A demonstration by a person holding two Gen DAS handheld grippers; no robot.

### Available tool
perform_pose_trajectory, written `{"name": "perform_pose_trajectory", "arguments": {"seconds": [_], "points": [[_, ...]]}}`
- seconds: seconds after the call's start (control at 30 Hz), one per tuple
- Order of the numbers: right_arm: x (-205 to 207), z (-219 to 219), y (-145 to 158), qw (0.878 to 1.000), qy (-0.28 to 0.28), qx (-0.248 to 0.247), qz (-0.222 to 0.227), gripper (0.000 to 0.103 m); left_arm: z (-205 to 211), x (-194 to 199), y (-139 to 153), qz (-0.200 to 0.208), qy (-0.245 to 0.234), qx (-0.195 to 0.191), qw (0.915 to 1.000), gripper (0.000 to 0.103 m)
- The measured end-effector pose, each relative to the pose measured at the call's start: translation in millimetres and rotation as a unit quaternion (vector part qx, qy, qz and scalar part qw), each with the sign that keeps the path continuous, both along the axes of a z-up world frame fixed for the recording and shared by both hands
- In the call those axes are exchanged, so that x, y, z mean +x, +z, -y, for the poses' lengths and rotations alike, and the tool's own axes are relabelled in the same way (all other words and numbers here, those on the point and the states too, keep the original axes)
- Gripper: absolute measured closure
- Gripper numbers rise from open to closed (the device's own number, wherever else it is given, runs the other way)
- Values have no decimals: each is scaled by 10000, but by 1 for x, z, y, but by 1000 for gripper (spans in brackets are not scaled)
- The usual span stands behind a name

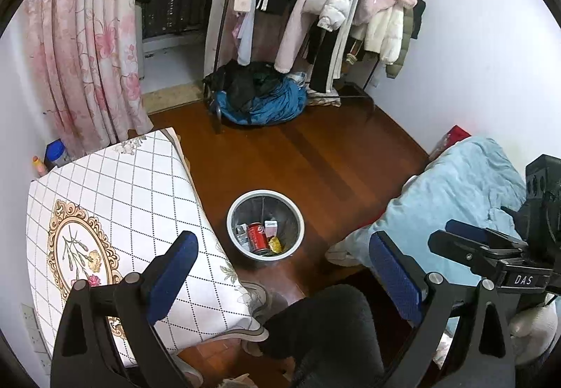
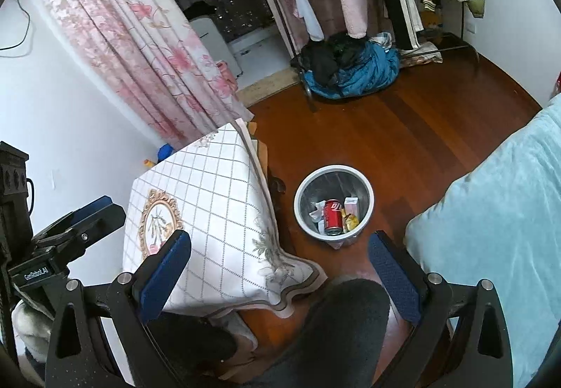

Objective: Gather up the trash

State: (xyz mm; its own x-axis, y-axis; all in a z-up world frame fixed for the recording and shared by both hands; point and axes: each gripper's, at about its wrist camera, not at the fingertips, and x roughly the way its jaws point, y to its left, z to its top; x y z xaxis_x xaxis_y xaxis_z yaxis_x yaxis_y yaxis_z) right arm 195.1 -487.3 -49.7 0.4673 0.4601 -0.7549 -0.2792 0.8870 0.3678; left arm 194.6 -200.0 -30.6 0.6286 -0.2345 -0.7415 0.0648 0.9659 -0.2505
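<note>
My left hand-held gripper (image 1: 284, 269) and right hand-held gripper (image 2: 280, 267) — both spread, empty; bin (image 1: 233, 212) on the floor holds can (image 1: 257, 237), wrappers — table (image 1: 140, 184) bare, collection seemingly finished.

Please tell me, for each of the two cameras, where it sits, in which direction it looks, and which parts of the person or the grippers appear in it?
Left wrist view: sits on the left hand-held gripper, open and empty, looking down at the trash bin; the right hand-held gripper and a dark-clothed knee show.
Right wrist view: sits on the right hand-held gripper, open and empty, looking down at the bin from nearer the blue bedding; the left gripper shows at left.
Shared: bin with red can, table cloth, clothes rack.
</note>
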Motion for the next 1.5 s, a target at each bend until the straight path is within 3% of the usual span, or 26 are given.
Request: {"name": "perform_pose_trajectory", "arguments": {"seconds": [0.47, 1.5], "points": [[-9, -2, 18, 9999, 81, 15, 69, 1, 1, -17, 12, 133, -19, -101, 9999, 3], [-8, -6, 27, 9997, 243, 36, 64, 0, 2, -21, 19, 93, -83, -253, 9996, 0]]}}
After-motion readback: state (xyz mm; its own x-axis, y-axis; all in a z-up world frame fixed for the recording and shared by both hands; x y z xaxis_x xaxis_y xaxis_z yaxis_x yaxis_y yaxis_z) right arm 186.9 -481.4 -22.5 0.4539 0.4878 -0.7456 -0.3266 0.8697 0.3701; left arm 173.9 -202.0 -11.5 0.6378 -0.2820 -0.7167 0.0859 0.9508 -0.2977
